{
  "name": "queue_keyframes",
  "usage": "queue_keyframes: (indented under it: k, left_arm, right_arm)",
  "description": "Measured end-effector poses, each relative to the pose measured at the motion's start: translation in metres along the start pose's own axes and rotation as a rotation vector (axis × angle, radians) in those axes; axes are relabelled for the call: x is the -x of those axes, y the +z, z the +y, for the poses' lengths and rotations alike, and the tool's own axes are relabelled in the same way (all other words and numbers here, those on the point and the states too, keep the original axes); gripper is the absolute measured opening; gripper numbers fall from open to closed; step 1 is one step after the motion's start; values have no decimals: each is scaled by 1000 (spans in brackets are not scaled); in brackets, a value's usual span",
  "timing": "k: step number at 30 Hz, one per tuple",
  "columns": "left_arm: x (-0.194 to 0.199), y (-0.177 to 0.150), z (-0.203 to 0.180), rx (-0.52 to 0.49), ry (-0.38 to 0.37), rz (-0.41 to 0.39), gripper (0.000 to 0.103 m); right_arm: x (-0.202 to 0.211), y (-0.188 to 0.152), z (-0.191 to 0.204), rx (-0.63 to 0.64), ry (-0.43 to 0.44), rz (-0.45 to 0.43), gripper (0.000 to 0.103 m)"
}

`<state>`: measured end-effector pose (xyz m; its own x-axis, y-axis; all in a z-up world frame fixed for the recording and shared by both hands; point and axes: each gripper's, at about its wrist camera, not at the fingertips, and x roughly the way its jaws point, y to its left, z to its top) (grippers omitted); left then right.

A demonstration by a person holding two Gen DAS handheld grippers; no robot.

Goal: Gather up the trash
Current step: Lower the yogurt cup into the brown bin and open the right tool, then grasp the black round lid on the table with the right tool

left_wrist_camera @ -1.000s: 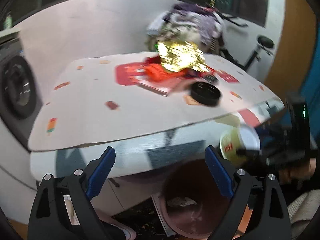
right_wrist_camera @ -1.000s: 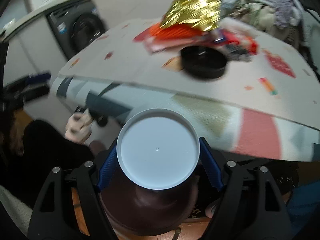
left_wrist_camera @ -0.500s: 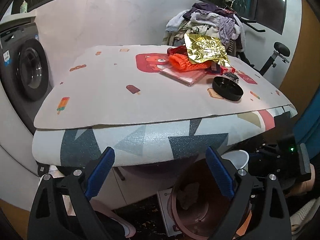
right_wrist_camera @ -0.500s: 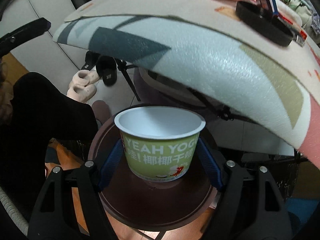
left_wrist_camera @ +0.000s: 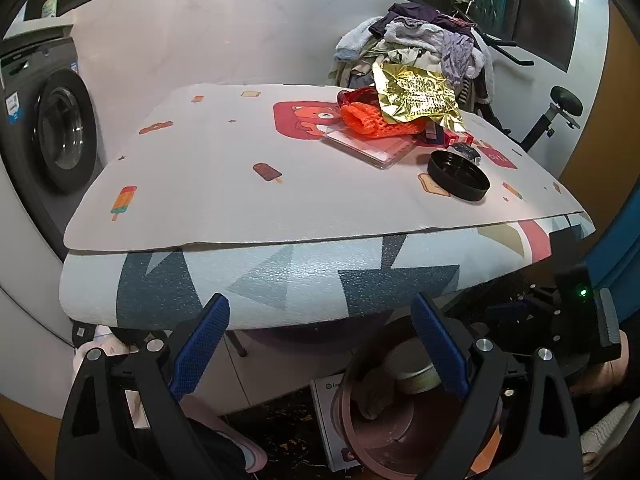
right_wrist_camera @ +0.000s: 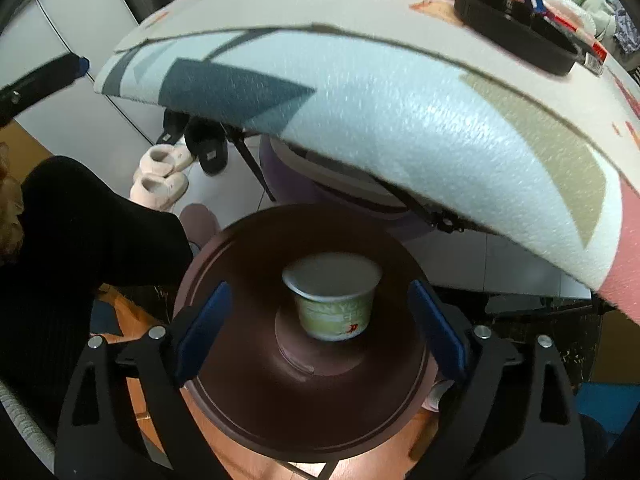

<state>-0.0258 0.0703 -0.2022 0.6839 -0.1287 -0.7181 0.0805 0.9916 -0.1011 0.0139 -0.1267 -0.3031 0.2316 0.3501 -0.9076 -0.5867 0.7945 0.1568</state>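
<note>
With both the right gripper (right_wrist_camera: 320, 320) and left gripper (left_wrist_camera: 320, 344) spread wide and empty, the just-released yogurt cup (right_wrist_camera: 332, 304) risked tipping inside the brown bin (right_wrist_camera: 240, 420).

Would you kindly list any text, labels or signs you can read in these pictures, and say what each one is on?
None can be read in full.
Yogurt cup in the brown bin: green label, print too blurred.
Gold foil bag on the table: dark print, too small.
Washing machine: blue sticker, too small.
White box on the floor: lettering mostly hidden.
</note>
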Motion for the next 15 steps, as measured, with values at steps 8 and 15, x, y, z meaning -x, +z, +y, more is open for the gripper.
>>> queue_keyframes:
  k: [8, 15]
  left_arm:
    - [0, 0, 0, 0, 0, 0, 90]
    - [-1, 0, 0, 0, 0, 1, 90]
  right_arm:
    - [10, 4, -12, -34, -14, -52, 97]
    - [24, 5, -20, -74, -53, -126, 97]
